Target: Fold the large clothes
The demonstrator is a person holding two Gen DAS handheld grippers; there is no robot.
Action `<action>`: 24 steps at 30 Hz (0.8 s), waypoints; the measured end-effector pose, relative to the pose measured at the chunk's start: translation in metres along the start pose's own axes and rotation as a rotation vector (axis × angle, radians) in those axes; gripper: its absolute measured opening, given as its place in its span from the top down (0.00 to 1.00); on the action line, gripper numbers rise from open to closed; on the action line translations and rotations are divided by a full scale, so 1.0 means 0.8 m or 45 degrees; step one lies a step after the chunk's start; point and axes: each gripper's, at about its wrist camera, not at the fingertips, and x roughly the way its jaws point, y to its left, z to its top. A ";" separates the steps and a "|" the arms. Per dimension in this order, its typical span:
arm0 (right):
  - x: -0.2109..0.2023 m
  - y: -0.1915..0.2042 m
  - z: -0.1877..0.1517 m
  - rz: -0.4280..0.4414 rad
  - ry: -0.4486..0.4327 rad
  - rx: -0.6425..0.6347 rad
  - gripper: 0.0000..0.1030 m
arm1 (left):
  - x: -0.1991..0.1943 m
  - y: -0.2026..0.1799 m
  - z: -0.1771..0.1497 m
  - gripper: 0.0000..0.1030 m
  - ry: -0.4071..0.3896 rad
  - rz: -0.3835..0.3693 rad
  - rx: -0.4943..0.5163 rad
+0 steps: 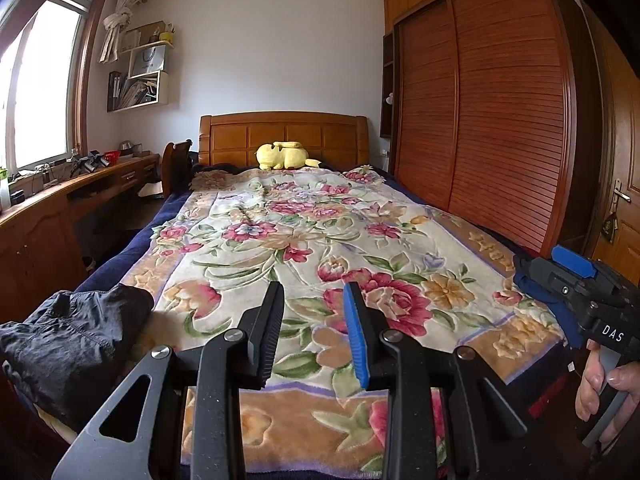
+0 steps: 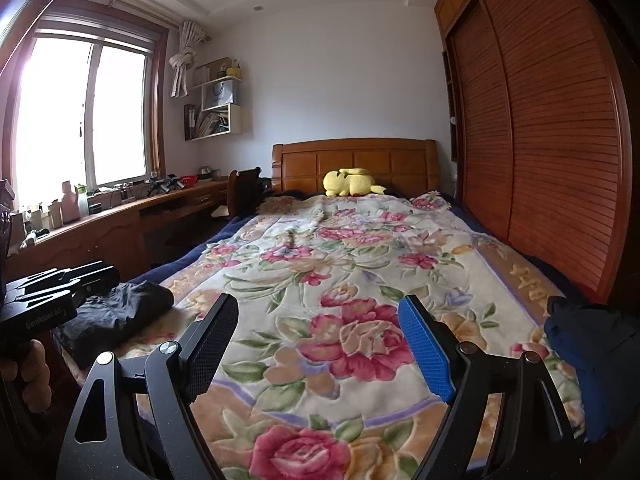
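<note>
left wrist view: left gripper (image 1: 314, 308) jaws narrow, empty, over the bare flowered bedspread (image 1: 304, 240); black garment (image 1: 72, 336) at its left edge. right gripper (image 2: 320, 332) jaws wide, empty; blue garment (image 2: 588, 360) at the right edge.

Home bedroom: bed (image 1: 460, 236) with floral blanket (image 1: 304, 248) ahead of tool, louvred wardrobe (image 1: 500, 112) to right, desk (image 1: 60, 204) under window (image 1: 40, 80) to left.

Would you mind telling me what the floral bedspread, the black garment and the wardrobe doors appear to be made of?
The floral bedspread looks like thick plush fleece: its flowers show sculpted, raised outlines and a soft matte nap. The crumpled black garment seems a thin woven fabric, possibly cotton or nylon, with fine wrinkles and a stitched seam. The slatted reddish-brown wardrobe doors look like varnished wood, or wood veneer, with a mild sheen.
</note>
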 end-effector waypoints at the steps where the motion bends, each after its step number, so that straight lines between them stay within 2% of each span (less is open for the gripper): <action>1: 0.001 -0.001 0.001 -0.001 0.001 0.000 0.19 | 0.000 0.000 -0.001 0.69 0.000 0.000 -0.003; 24: 0.006 -0.015 0.004 0.012 0.006 -0.010 0.19 | -0.002 0.000 -0.003 0.69 -0.010 0.006 -0.003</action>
